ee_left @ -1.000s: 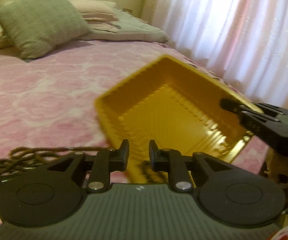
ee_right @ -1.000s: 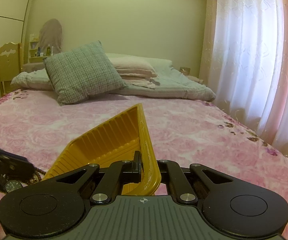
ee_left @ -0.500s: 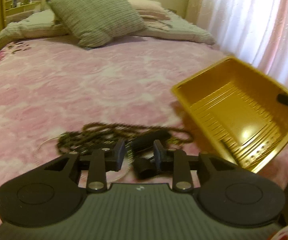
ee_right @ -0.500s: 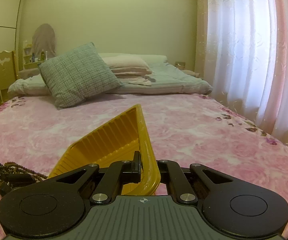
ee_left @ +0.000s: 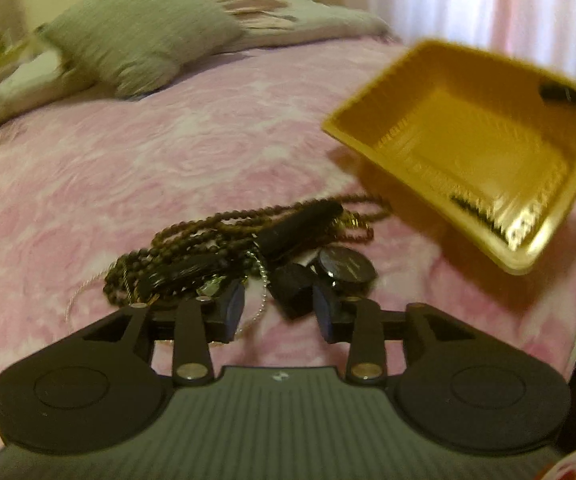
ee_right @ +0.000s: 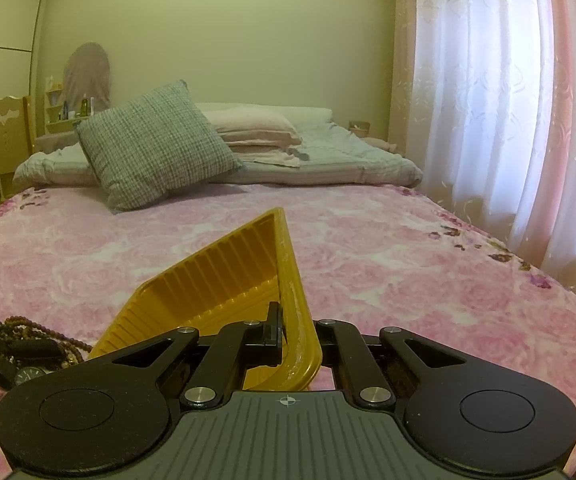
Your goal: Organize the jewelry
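Note:
A tangle of jewelry lies on the pink bedspread (ee_left: 168,140): brown bead necklaces (ee_left: 192,240), a thin silver chain (ee_left: 262,280) and a black-strapped watch (ee_left: 345,266). My left gripper (ee_left: 279,312) hovers just before the pile. Its jaws are opening, and the watch strap's end and the chain lie between them without being pressed. The yellow plastic tray (ee_left: 467,152) is held tilted above the bed to the right of the pile. My right gripper (ee_right: 297,336) is shut on the tray's (ee_right: 224,280) near rim. The jewelry pile (ee_right: 20,348) shows at that view's lower left.
A green checked pillow (ee_right: 156,148) and folded blankets (ee_right: 256,128) lie at the head of the bed. White curtains (ee_right: 507,120) hang along the right side. A wooden chair (ee_right: 4,140) stands at the far left.
The left gripper has swung from the tray over to the jewelry pile and sunk toward it, and its jaws have widened. The right gripper holds the tray as before.

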`<state>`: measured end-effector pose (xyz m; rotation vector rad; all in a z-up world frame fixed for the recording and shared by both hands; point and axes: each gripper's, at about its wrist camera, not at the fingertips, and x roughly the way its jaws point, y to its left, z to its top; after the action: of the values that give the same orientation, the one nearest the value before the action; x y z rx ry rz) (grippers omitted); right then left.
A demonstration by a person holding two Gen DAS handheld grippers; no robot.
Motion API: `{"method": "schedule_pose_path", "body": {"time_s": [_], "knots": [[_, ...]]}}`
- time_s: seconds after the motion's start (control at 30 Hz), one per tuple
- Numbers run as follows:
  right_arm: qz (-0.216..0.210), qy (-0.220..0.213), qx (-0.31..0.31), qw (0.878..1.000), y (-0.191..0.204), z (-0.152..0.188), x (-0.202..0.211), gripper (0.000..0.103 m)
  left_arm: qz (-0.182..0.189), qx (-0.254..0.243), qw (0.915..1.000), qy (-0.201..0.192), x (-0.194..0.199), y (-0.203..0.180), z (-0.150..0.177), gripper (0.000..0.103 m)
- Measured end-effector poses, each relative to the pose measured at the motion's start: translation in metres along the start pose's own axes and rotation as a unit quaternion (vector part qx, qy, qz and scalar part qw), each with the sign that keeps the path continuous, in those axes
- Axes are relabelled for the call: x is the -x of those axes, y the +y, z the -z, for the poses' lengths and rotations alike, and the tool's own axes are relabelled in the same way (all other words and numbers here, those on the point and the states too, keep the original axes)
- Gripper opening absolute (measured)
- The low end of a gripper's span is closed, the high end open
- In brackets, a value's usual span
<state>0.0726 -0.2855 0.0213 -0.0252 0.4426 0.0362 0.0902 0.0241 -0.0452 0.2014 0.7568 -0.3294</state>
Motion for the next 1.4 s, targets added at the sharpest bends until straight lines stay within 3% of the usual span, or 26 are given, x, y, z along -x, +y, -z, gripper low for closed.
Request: {"method": "schedule_pose_path", "body": {"time_s": [0.13, 0.3, 0.33, 0.37, 0.43, 0.67, 0.9, 1.1, 1.4], "knots": [[0.001, 0.001, 0.001, 1.0, 0.001, 0.0, -0.001, 0.006, 0.003, -0.047, 0.9989, 0.002, -0.012, -0.005, 0.002, 0.038], [0.002, 0.001, 0.001, 1.0, 0.001, 0.0, -0.002, 0.006, 0.014, -0.063, 0.9979, 0.004, -0.021, -0.006, 0.001, 0.035], [0.002, 0.001, 0.002, 1.0, 0.001, 0.0, -0.002, 0.006, 0.015, -0.067, 0.9976, 0.004, -0.022, -0.006, 0.001, 0.032], [0.001, 0.001, 0.002, 1.0, 0.001, 0.0, -0.002, 0.006, 0.015, -0.069, 0.9975, 0.005, -0.022, -0.007, 0.0, 0.023], [0.002, 0.0, 0.005, 1.0, 0.001, 0.001, -0.003, 0.006, 0.01, -0.066, 0.9977, 0.008, -0.021, -0.007, -0.001, 0.018], [0.003, -0.002, 0.01, 1.0, 0.002, 0.002, -0.002, 0.006, 0.025, 0.013, 0.9996, 0.005, -0.011, 0.002, -0.007, 0.015], [0.004, -0.003, 0.017, 1.0, 0.002, 0.002, -0.002, 0.006, 0.046, 0.096, 0.9943, -0.01, 0.001, 0.01, -0.019, 0.009], [0.004, -0.004, 0.017, 1.0, 0.002, 0.003, -0.002, 0.006, 0.044, 0.092, 0.9944, -0.027, 0.007, -0.002, -0.038, 0.005], [0.004, -0.004, 0.016, 1.0, 0.003, 0.004, -0.002, 0.006, 0.085, 0.091, 0.9908, -0.054, 0.005, -0.03, -0.072, 0.005]]}}
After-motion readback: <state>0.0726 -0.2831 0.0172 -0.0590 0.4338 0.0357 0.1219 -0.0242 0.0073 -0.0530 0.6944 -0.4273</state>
